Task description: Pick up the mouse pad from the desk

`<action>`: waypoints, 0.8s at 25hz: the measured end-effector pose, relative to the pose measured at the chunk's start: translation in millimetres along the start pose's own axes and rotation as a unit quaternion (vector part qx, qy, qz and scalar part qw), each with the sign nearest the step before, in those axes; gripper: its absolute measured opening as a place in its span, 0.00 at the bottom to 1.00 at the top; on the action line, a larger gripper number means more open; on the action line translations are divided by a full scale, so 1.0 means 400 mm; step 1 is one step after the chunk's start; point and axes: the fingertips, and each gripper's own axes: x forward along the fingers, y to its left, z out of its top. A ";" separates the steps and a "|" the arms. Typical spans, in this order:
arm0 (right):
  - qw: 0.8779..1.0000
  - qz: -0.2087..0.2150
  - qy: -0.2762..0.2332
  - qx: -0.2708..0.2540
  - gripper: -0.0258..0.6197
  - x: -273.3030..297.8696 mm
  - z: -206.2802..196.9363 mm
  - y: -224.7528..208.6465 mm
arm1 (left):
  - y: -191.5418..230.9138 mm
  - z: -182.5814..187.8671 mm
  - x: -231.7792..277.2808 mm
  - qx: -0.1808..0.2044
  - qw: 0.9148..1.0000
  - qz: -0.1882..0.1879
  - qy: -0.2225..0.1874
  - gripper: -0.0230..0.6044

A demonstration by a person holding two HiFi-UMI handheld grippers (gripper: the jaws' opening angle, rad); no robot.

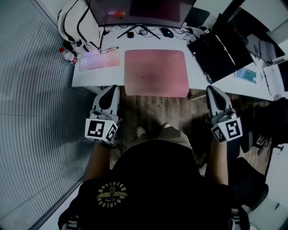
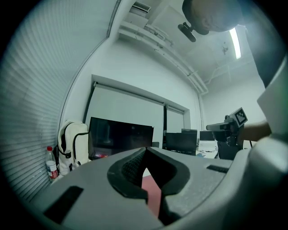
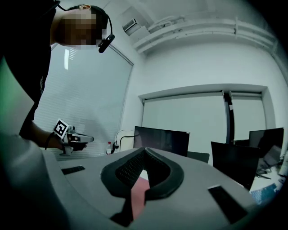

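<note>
- Mouse pad (image 1: pixel 155 72): big pink rectangle lying flat in the middle of the white desk (image 1: pixel 90 78), between the keyboard (image 1: pixel 100 60) on the left and a black laptop (image 1: pixel 220 51) on the right, in front of the monitor (image 1: pixel 139 11).
- Its near edge looks to hang slightly over the desk's front edge. Nothing sits on it.
- Left gripper (image 1: pixel 110 89): fingers shut together, nothing between them. It is held level off the pad's near left corner, short of the desk, not touching.
- Right gripper (image 1: pixel 212 89): fingers also shut and empty, level, off the near right corner and a bit further out to the side. No contact.
- In both gripper views only a pink strip of pad shows below the closed tips, left (image 2: pixel 150 191) and right (image 3: pixel 138 191).
- Step, as a judgement: approach, no grasp begun. Both sets of fingers must open before anything can be taken.
- Handling guess: thin, light, soft sheet, not fragile. It will sag and fold if lifted by one side, and the underside is likely grippy, so sliding may drag.
- Best hold: pinch the near edge where it overhangs, one gripper at each near corner, then lift both together.
- Risk: fingers scraping the desk edge or pinching only fabric lip and slipping off.
</note>
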 end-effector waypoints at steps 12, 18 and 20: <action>0.997 -0.044 0.050 0.038 0.04 -0.008 -0.186 -0.135 | 0.071 -0.136 0.049 -0.026 0.998 0.020 0.048 0.05; 0.994 -0.038 0.067 0.073 0.04 0.036 -0.306 -0.170 | 0.079 -0.229 0.108 -0.039 0.997 0.025 0.067 0.05; 0.993 -0.037 0.076 0.078 0.04 0.054 -0.353 -0.185 | 0.089 -0.272 0.134 -0.036 0.996 0.033 0.081 0.05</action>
